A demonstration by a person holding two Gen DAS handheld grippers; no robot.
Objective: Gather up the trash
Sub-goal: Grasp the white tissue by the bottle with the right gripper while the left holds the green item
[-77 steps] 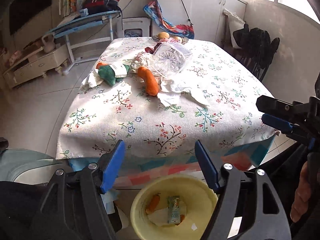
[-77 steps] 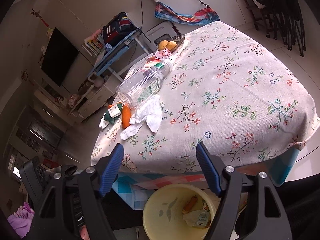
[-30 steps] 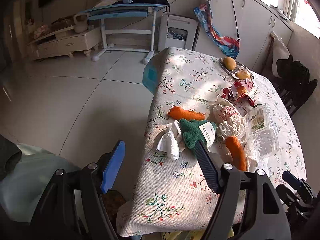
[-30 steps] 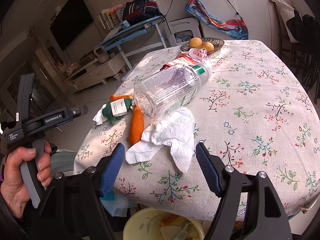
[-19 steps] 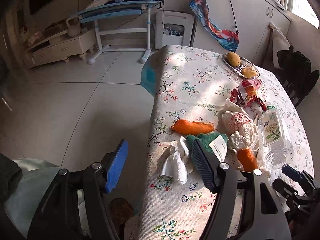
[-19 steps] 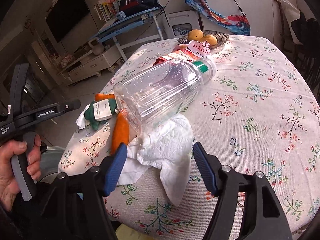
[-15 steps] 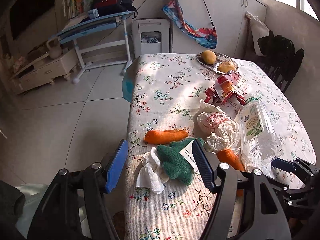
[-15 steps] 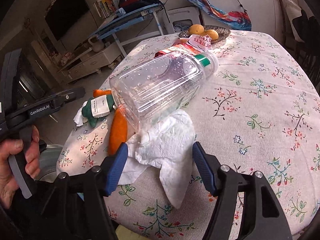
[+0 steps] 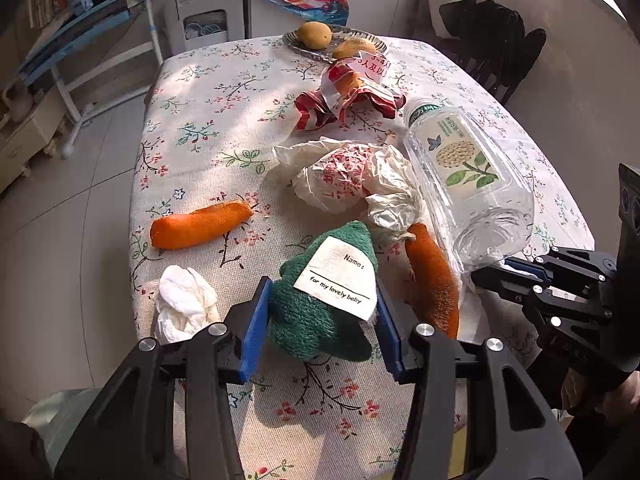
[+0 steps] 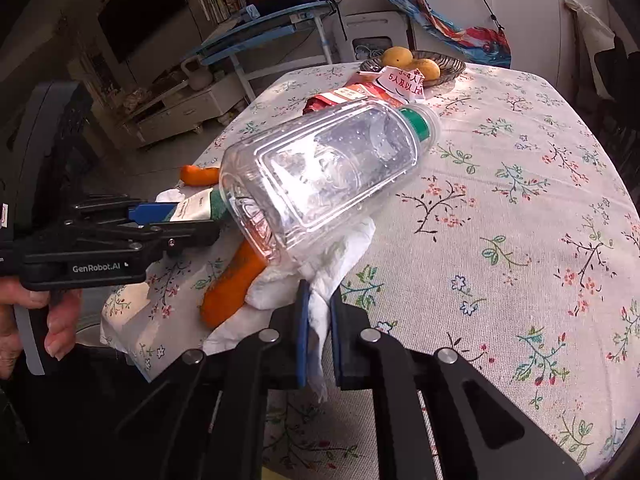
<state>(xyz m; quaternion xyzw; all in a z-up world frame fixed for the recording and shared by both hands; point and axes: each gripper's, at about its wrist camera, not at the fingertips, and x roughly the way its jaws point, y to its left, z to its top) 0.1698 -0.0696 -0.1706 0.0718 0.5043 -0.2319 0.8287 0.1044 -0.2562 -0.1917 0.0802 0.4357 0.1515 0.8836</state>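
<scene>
My left gripper (image 9: 320, 316) is open, its jaws on either side of a green knitted item (image 9: 316, 320) with a white tag, which lies on the floral tablecloth (image 9: 208, 120). My right gripper (image 10: 318, 320) is shut on a white tissue (image 10: 320, 280) that lies partly under a clear plastic bottle (image 10: 320, 184). Two orange carrot pieces (image 9: 200, 226) (image 9: 434, 280), a small crumpled tissue (image 9: 182, 300), a crumpled white wrapper (image 9: 352, 176) and a red snack wrapper (image 9: 344, 96) lie nearby.
A dish with fruit (image 9: 320, 38) stands at the table's far end. A black chair (image 9: 492, 40) stands at the far right. A blue desk (image 10: 260, 24) and white cabinet (image 10: 172, 112) stand beyond the table. The table's near edge is just below both grippers.
Both grippers moved in onto the table. The left one now straddles the green knitted item. The right one has closed on the white tissue.
</scene>
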